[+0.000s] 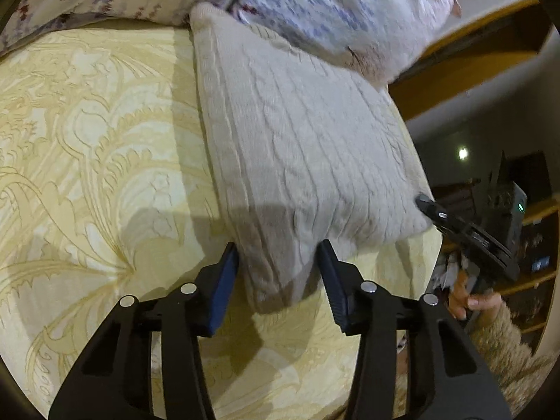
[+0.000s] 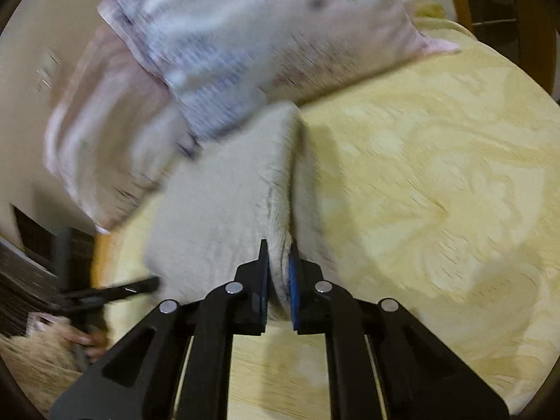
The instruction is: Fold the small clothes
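A beige ribbed knit garment [image 1: 301, 161] lies folded on the yellow patterned bedspread [image 1: 87, 147]. My left gripper [image 1: 278, 259] is open, its blue pads on either side of the garment's near corner, not closed on it. In the right wrist view my right gripper [image 2: 279, 262] is shut on the near edge of the same garment [image 2: 224, 203]. The right gripper also shows in the left wrist view [image 1: 425, 203], at the garment's right corner. The left gripper's dark fingers [image 2: 140, 285] show at the garment's left edge in the right wrist view.
Floral pillows [image 1: 332, 10] lie against the garment's far side; in the right wrist view they [image 2: 224, 45] overlap its far end. The bed's right edge [image 1: 434, 255] drops off to dark shelves. A wooden headboard [image 2: 465, 3] stands behind.
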`<state>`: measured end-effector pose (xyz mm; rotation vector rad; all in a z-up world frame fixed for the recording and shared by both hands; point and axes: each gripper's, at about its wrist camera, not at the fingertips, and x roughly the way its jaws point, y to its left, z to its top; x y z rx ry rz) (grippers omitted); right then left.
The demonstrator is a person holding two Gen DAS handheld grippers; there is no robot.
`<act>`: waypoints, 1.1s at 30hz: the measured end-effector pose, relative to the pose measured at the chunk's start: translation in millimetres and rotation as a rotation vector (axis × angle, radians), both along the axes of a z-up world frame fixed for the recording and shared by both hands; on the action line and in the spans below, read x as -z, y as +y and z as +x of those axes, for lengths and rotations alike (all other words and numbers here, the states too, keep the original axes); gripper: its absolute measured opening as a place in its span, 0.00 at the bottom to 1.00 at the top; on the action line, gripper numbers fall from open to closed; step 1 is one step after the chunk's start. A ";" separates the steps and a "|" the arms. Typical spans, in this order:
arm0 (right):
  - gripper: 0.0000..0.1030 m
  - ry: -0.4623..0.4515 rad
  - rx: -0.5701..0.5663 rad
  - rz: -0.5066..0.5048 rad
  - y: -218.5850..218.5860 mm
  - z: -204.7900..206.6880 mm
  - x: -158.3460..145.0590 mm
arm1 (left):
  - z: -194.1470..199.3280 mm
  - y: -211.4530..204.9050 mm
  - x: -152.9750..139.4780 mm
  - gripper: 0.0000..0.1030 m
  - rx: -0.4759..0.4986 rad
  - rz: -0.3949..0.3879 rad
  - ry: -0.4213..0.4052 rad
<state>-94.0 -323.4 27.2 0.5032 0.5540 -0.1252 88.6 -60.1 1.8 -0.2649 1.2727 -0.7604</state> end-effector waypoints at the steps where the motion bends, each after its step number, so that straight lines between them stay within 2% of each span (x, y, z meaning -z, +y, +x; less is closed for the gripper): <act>1: 0.08 0.024 0.010 -0.014 1.0 0.8 7.3 | -1.2 -2.0 1.2 0.46 0.014 0.008 -0.003; 5: 0.09 0.041 0.014 -0.038 2.3 4.0 18.2 | 0.3 -6.0 4.5 0.44 0.027 0.009 -0.007; 8: 0.14 0.036 -0.016 0.008 -1.8 3.3 12.9 | 2.5 -4.2 3.5 0.45 0.027 -0.003 0.003; 10: 0.33 0.002 -0.014 0.055 -11.8 0.9 4.7 | 5.6 1.8 -2.2 0.50 0.015 -0.053 0.019; 11: 0.45 -0.021 -0.005 0.071 -16.8 -2.6 0.4 | 4.9 8.3 -6.4 0.61 0.005 -0.081 0.019; 12: 0.50 -0.041 0.003 0.083 -20.7 -2.7 -4.0 | 7.2 12.6 -10.2 0.73 -0.010 -0.105 0.015; 13: 0.56 -0.071 0.016 0.106 -27.7 -0.2 -12.6 | 11.5 17.6 -14.6 0.78 -0.030 -0.134 0.009; 15: 0.57 -0.100 0.023 0.140 -36.9 9.7 -25.1 | 24.8 24.8 -20.5 0.80 -0.077 -0.172 0.004; 18: 0.57 -0.116 0.021 0.199 -51.7 37.8 -39.9 | 53.9 28.7 -23.5 0.80 -0.164 -0.189 0.011; 24: 0.57 -0.101 0.012 0.300 -72.7 90.8 -46.1 | 114.5 19.3 -12.3 0.80 -0.299 -0.160 0.047; 26: 0.51 -0.093 0.007 0.309 -73.0 100.4 -46.5 | 130.3 15.4 -7.4 0.80 -0.323 -0.151 0.061; 28: 0.50 -0.077 -0.004 0.304 -71.8 110.7 -47.1 | 140.9 12.2 -3.5 0.77 -0.335 -0.135 0.064; 30: 0.47 -0.053 -0.010 0.286 -69.7 121.0 -46.9 | 155.1 6.7 1.4 0.70 -0.342 -0.121 0.068; 31: 0.41 -0.043 -0.012 0.280 -69.6 123.4 -45.8 | 161.3 3.8 4.8 0.67 -0.342 -0.121 0.074; 32: 0.27 -0.030 -0.014 0.270 -68.8 127.2 -44.7 | 164.9 2.1 6.8 0.58 -0.339 -0.122 0.079; 33: 0.19 -0.024 -0.019 0.252 -67.4 130.4 -44.8 | 171.0 -0.7 11.0 0.49 -0.333 -0.122 0.087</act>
